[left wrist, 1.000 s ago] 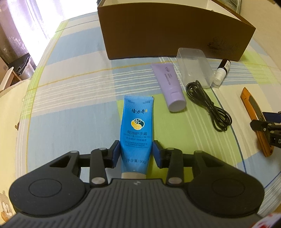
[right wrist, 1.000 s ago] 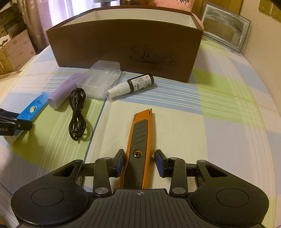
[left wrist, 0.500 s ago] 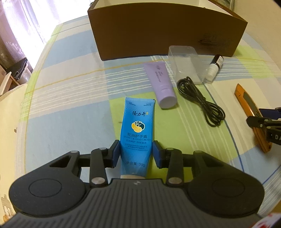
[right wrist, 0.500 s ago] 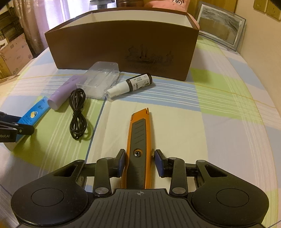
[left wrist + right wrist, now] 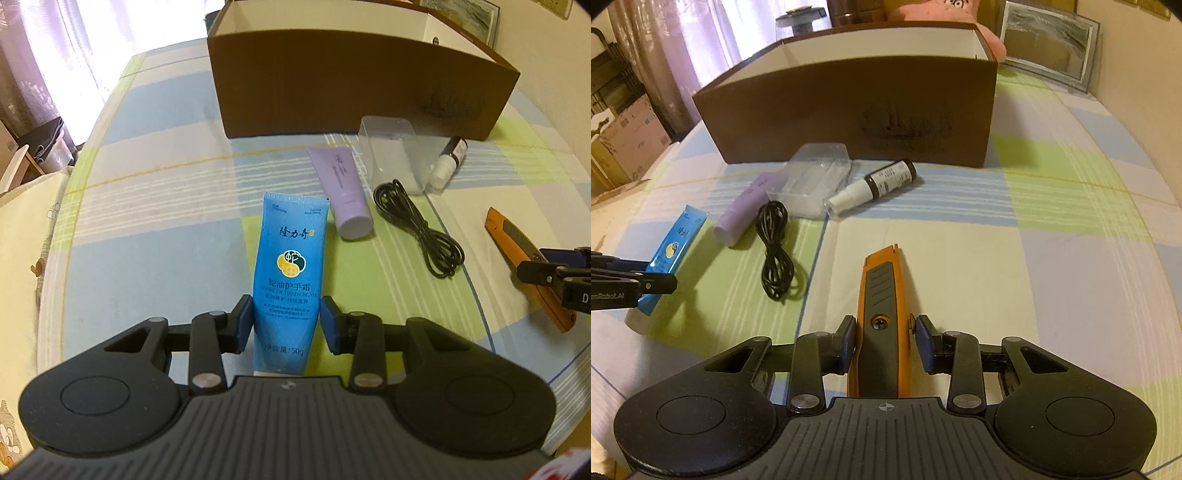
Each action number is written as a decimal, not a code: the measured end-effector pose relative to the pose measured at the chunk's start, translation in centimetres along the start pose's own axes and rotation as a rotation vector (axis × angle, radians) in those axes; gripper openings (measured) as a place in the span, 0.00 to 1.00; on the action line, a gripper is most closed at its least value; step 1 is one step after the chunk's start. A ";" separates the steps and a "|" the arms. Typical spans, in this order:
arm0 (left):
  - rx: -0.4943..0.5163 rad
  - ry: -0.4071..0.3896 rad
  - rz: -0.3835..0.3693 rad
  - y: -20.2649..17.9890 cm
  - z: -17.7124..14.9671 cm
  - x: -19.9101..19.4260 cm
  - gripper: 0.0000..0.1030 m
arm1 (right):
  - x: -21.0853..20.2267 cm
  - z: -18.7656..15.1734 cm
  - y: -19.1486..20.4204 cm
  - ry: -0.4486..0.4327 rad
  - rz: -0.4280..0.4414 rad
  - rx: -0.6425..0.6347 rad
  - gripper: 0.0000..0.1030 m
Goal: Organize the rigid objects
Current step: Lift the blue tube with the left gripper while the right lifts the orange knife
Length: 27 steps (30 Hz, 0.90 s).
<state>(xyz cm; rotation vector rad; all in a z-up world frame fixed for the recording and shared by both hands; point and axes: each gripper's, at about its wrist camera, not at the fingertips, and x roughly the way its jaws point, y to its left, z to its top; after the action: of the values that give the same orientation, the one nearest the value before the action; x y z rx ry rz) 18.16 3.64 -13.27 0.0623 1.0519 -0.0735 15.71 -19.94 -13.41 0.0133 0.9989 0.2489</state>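
Tube (image 5: 290, 280) and knife (image 5: 882, 332) have each come up off the cloth (image 5: 166, 229), gripped by left gripper (image 5: 288, 321) and right gripper (image 5: 885, 341); the knife's far-side contact looks slight. Both seem ready for the box (image 5: 849, 110) beyond.

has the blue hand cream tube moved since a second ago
Yes. In the left wrist view the blue hand cream tube, clamped in the left gripper, now stands raised off the tablecloth, nearer the brown box.
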 end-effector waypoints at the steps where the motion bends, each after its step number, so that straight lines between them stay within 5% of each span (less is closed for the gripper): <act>1: -0.002 -0.003 0.000 0.0 0.1 -0.1 0.33 | 0.0 0.1 0.0 -0.003 0.001 -0.003 0.31; 16: -0.015 0.022 0.008 0.1 0.0 0.6 0.33 | 2.0 -0.1 0.9 0.021 -0.076 -0.076 0.33; 27: -0.017 0.012 0.011 0.1 0.6 0.5 0.33 | 1.8 0.1 0.8 0.026 -0.049 -0.084 0.31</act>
<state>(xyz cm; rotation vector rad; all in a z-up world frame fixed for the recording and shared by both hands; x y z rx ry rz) 18.89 3.69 -13.42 0.0535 1.0644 -0.0539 16.59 -18.76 -14.77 -0.0914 1.0123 0.2467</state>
